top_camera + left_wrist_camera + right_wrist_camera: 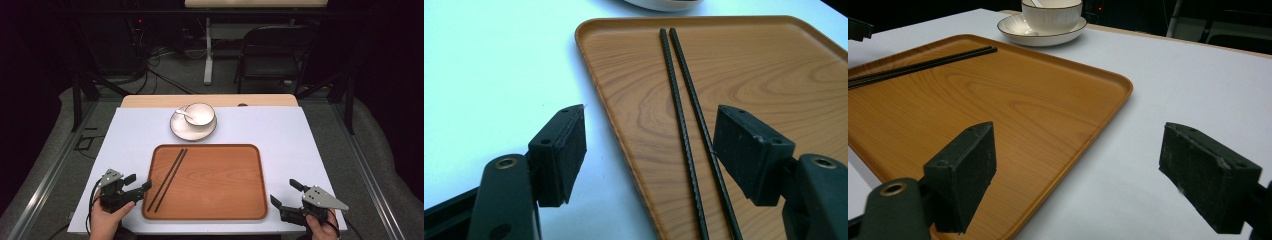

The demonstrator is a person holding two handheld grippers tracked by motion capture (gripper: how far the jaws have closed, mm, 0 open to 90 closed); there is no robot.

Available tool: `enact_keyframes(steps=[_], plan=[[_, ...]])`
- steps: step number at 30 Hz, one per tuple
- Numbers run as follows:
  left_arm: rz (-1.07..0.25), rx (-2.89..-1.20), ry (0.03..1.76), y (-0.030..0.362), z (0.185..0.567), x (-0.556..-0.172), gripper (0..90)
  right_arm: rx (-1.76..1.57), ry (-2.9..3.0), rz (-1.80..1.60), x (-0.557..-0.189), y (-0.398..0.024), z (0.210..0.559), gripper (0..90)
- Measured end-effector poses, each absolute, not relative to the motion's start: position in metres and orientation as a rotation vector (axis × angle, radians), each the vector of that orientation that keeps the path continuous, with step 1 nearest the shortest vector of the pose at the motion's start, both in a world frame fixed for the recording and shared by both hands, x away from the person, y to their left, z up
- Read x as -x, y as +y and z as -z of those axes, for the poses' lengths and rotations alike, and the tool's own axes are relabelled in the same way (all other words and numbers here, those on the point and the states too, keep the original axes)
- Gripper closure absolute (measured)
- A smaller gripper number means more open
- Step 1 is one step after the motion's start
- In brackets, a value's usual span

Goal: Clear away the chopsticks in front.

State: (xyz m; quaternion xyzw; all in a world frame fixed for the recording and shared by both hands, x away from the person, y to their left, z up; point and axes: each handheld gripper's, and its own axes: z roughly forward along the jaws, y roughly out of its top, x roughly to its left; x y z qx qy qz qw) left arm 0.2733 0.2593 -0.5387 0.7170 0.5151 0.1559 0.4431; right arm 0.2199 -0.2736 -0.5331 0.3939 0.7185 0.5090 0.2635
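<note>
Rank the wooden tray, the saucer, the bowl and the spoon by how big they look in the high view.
1. Wooden tray, by far the largest.
2. Saucer, the white plate beyond the tray.
3. Bowl, standing on the saucer, narrower than it.
4. Spoon, a small white one resting in the bowl.

White table [300,135]: wooden tray [220,200] near front edge, saucer [178,131] just behind tray.

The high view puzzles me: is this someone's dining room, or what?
More likely a recording lab or studio than a home: dark surroundings with loose floor cables, a folding metal chair, and a white-topped table with a wooden tray set for practice.
</note>
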Motion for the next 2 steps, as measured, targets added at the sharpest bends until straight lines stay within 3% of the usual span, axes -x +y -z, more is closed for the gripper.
enact_keyframes(steps=[2], plan=[[-0.387,-1.779,1.280,0.2590,0.5389,-0.2734,29.8,-1.067,1.943,-1.376,-0.2201,-0.2739,0.5332,14.7]])
